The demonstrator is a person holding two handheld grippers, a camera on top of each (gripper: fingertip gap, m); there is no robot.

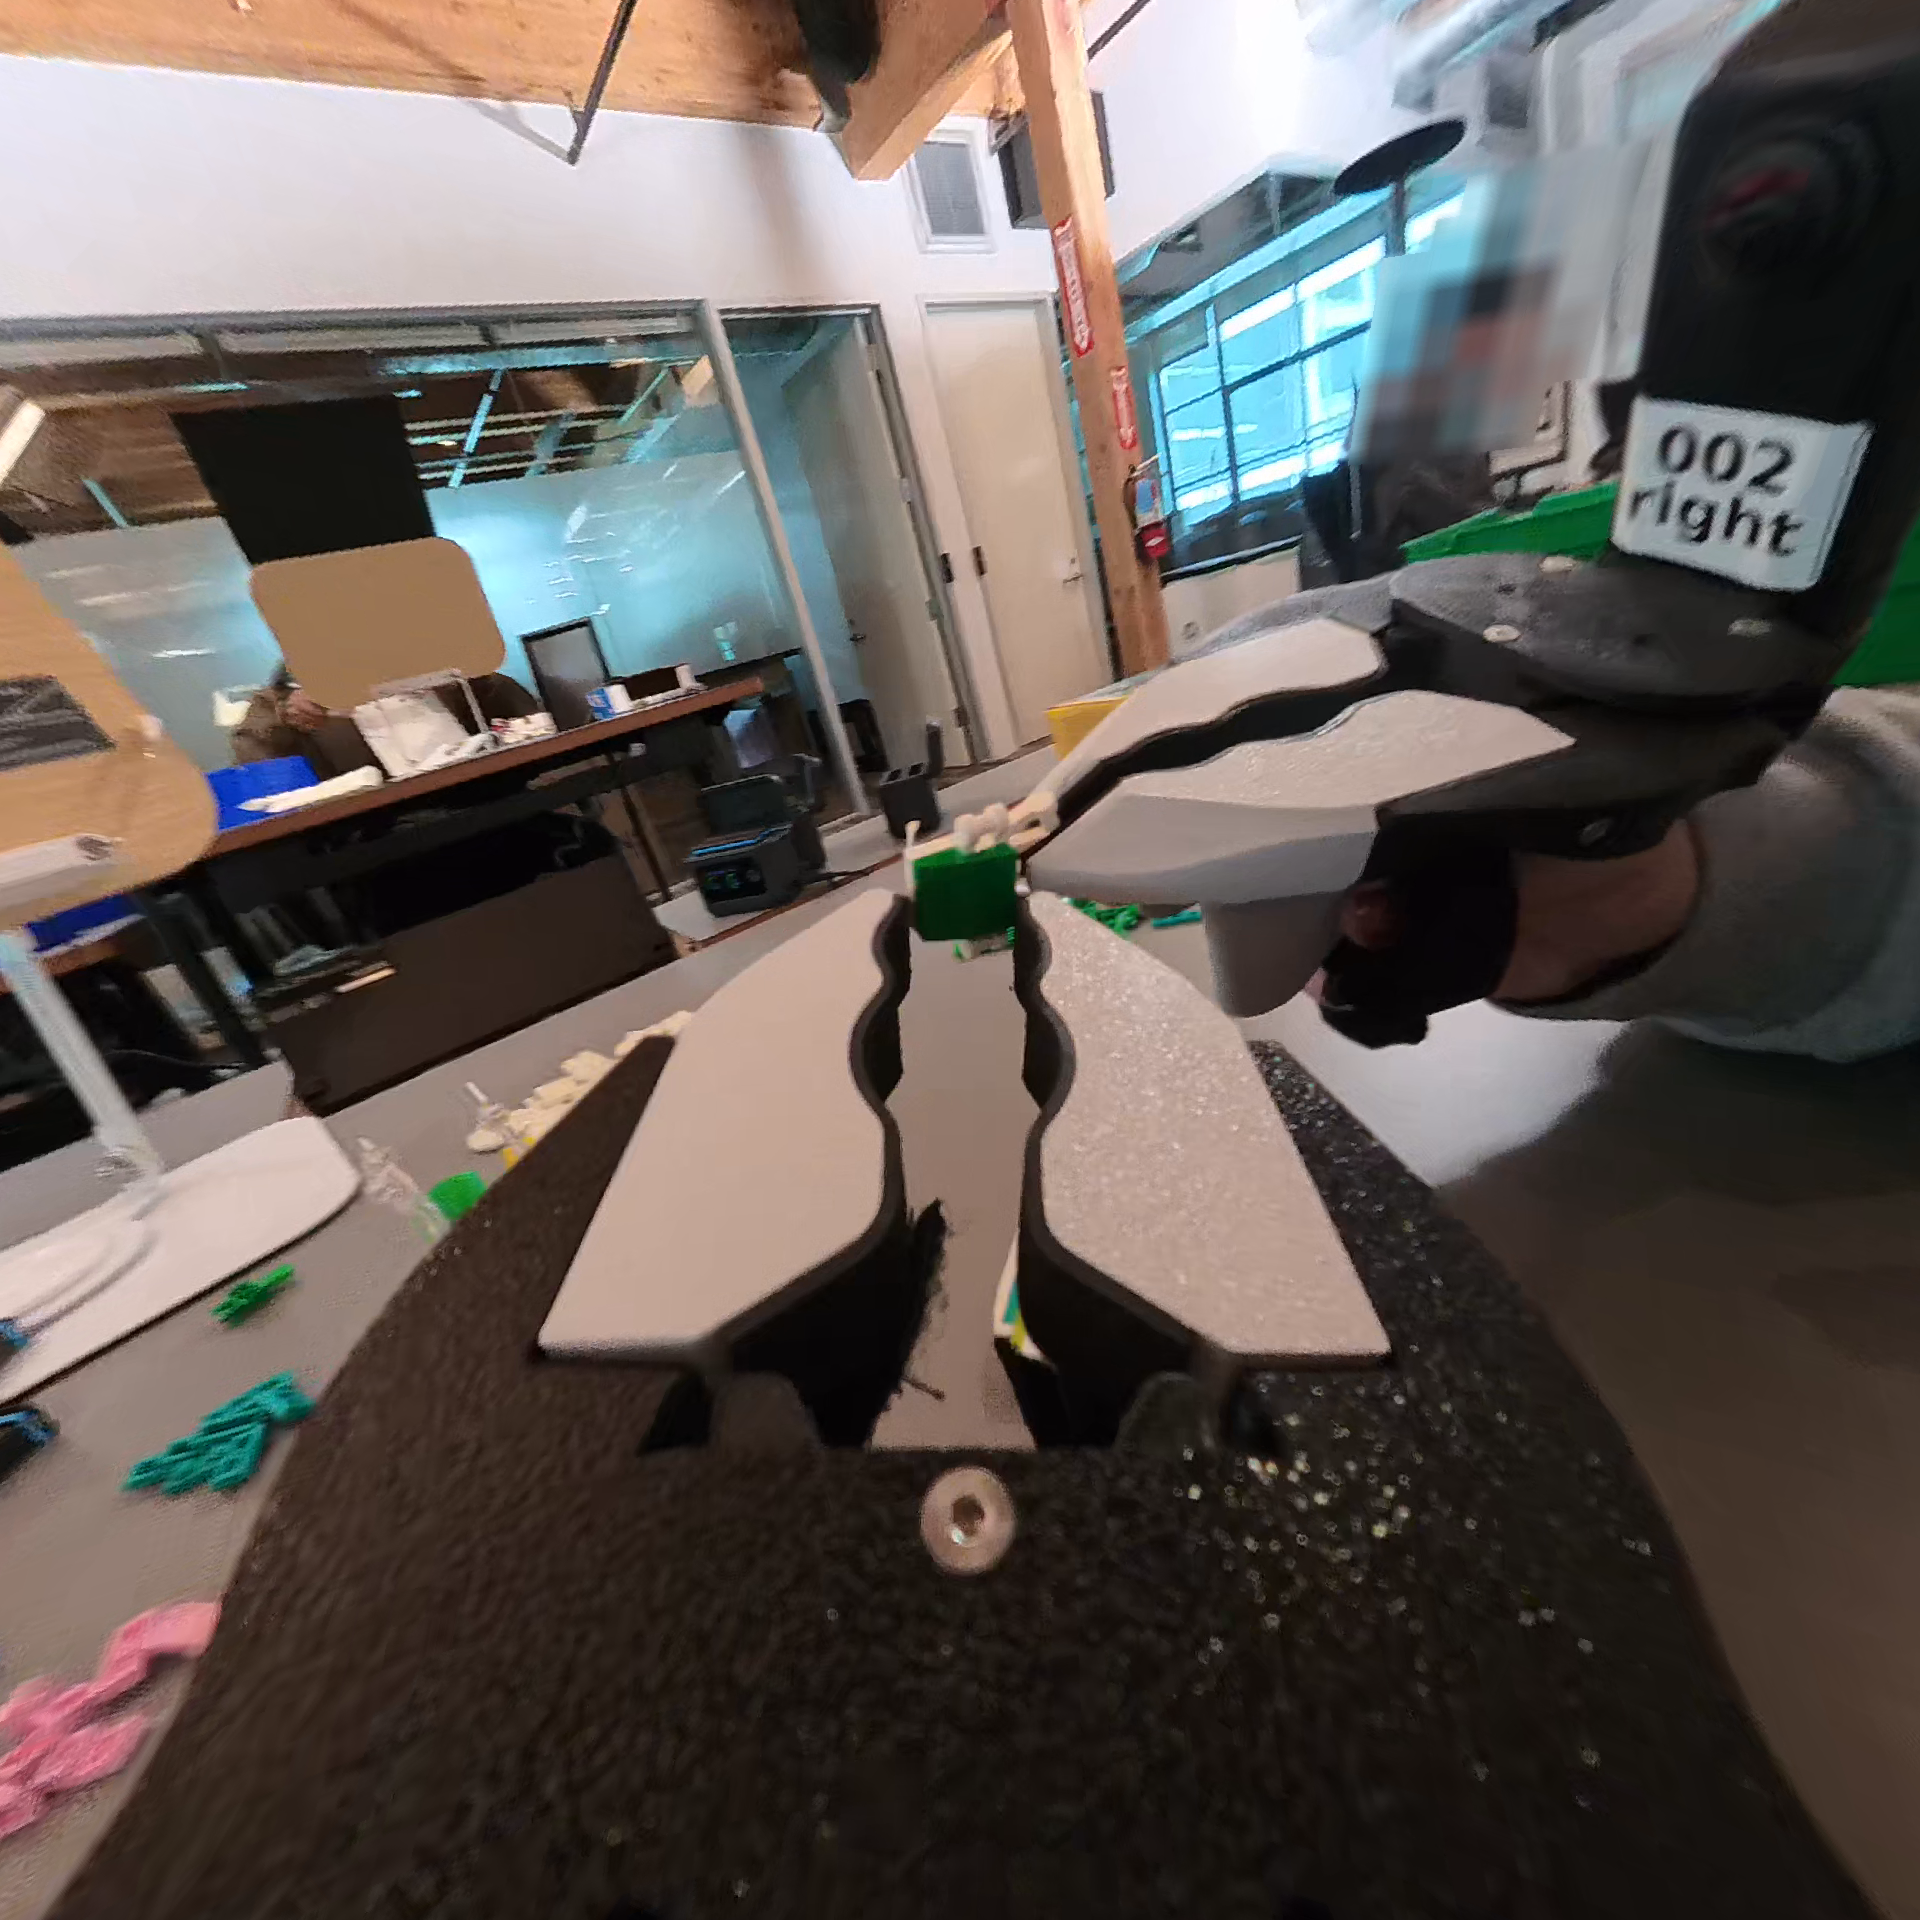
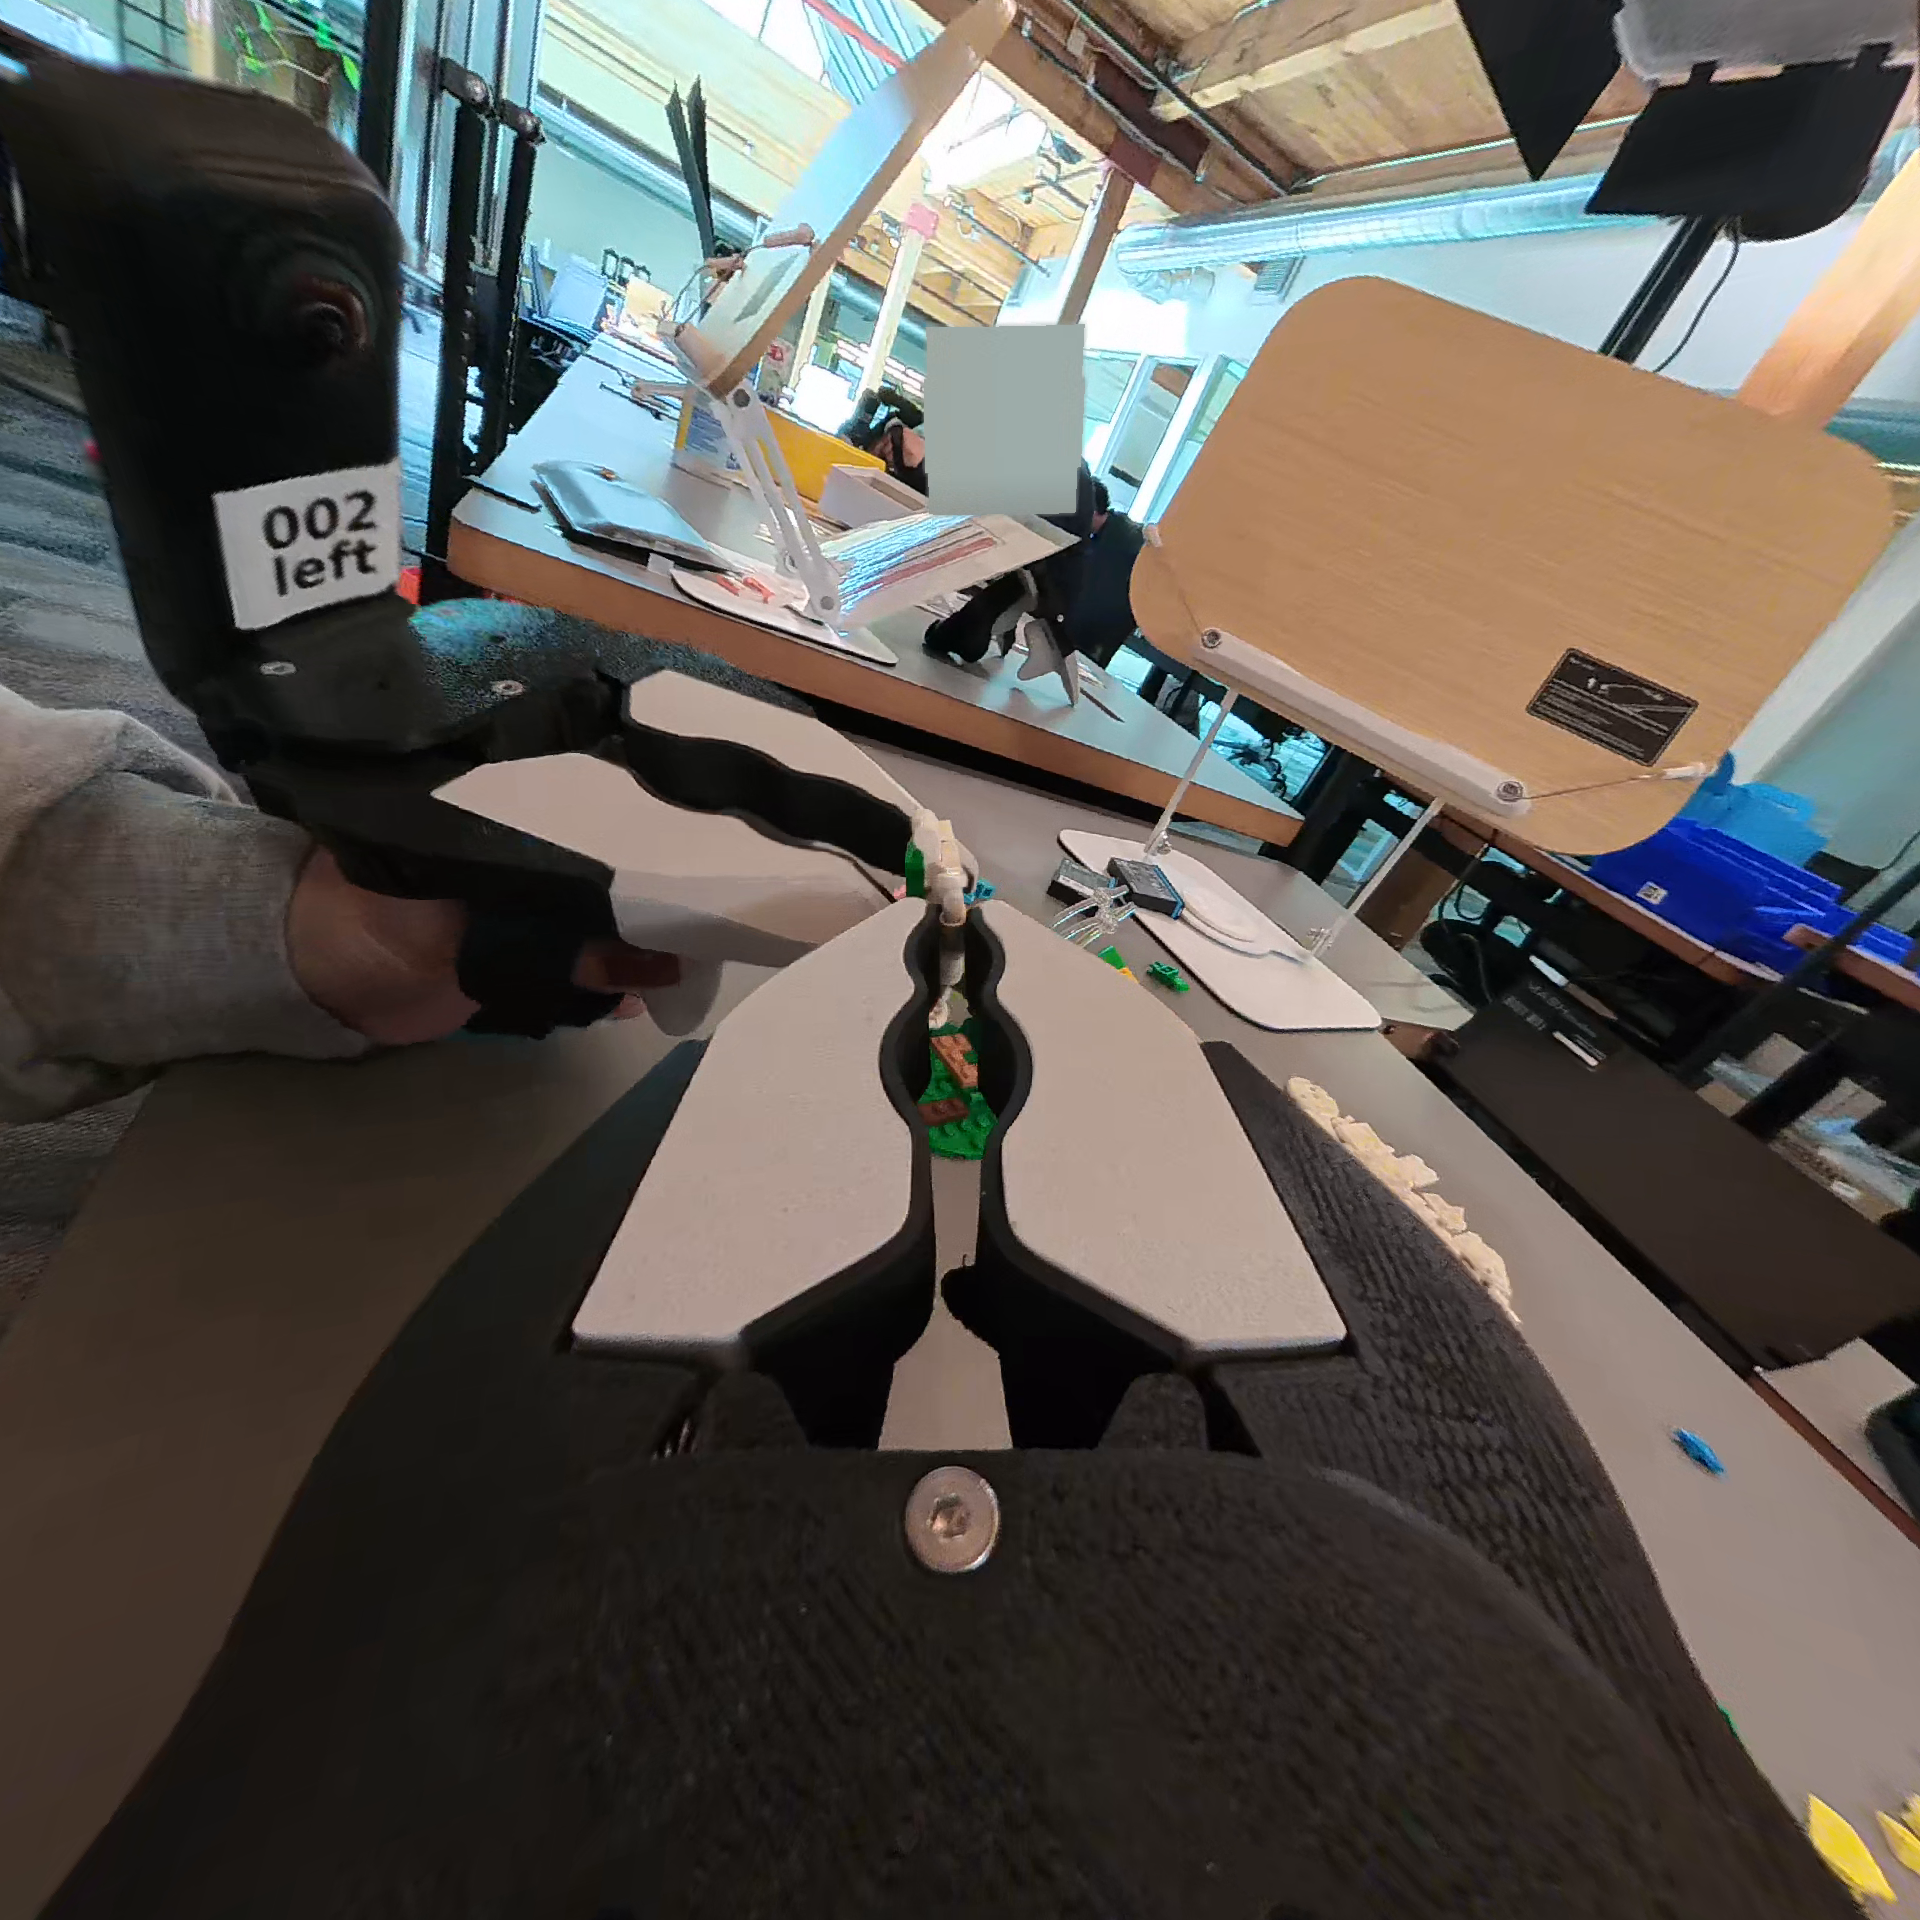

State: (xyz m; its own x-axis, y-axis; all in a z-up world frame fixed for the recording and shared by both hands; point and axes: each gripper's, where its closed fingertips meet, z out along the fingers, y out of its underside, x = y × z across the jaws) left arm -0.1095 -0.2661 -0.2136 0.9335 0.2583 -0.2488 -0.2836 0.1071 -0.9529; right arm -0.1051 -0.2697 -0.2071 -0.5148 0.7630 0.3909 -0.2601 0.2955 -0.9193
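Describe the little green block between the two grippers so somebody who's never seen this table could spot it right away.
Start at the grey table and find the left gripper raised above it. The green block sits between its fingertips. Unlike the loose green pieces on the tabletop, it is off the table and has a thin white piece on top, pinched by the right gripper.

The right gripper [image 2: 951, 914] pinches a slim white piece [image 2: 948, 940] between nearly closed fingertips. The left gripper [image 2: 920, 847], in a gloved hand [image 2: 499, 935], meets that piece from the left, with a green brick [image 2: 915, 868] at its tips. Below on the grey table [image 2: 1299, 1091] sits a green and brown brick build [image 2: 954, 1091]
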